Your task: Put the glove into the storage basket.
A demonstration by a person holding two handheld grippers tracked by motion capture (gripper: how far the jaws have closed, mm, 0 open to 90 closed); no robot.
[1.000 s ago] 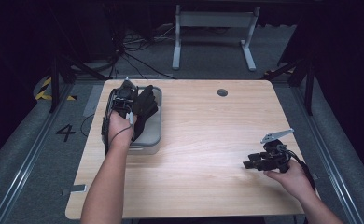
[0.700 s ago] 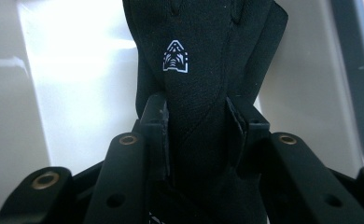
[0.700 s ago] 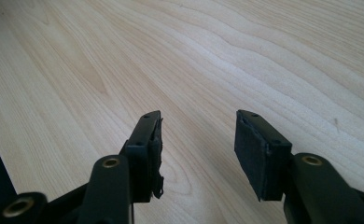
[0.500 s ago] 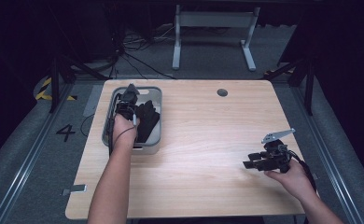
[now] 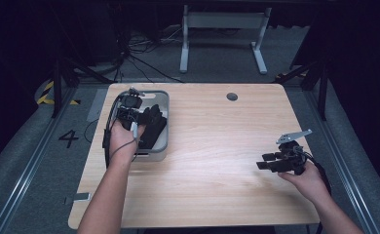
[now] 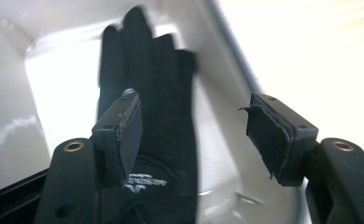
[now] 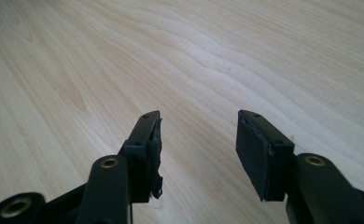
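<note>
In the left gripper view, the left gripper (image 6: 194, 135) is holding its two black jaws spread wide, and they have just been opening; the pads are pressing on nothing. Just beyond and below the jaws a black glove (image 6: 147, 121) is lying flat on the pale floor of the grey bin (image 6: 17, 93). Its cuff end, with a small light logo, is sitting under the jaw at the left of that view, and its fingers are pointing away from the gripper toward the far wall of the bin. The jaw on the other side is hanging over the bare floor of the bin, beside the glove and not touching it. The picture is a little blurred, so whether the near jaw is grazing the cloth cannot be told.

In the high view, the left gripper (image 5: 129, 109) is hovering over the bin (image 5: 161, 146), and the glove (image 5: 153, 127) is lying just beside it, toward the middle of the wooden table (image 5: 217, 146).

The right gripper (image 5: 275, 162) is resting far from the bin, well apart from the glove. In the right gripper view its jaws (image 7: 196, 149) are also standing apart, with only bare table wood ahead of them.
</note>
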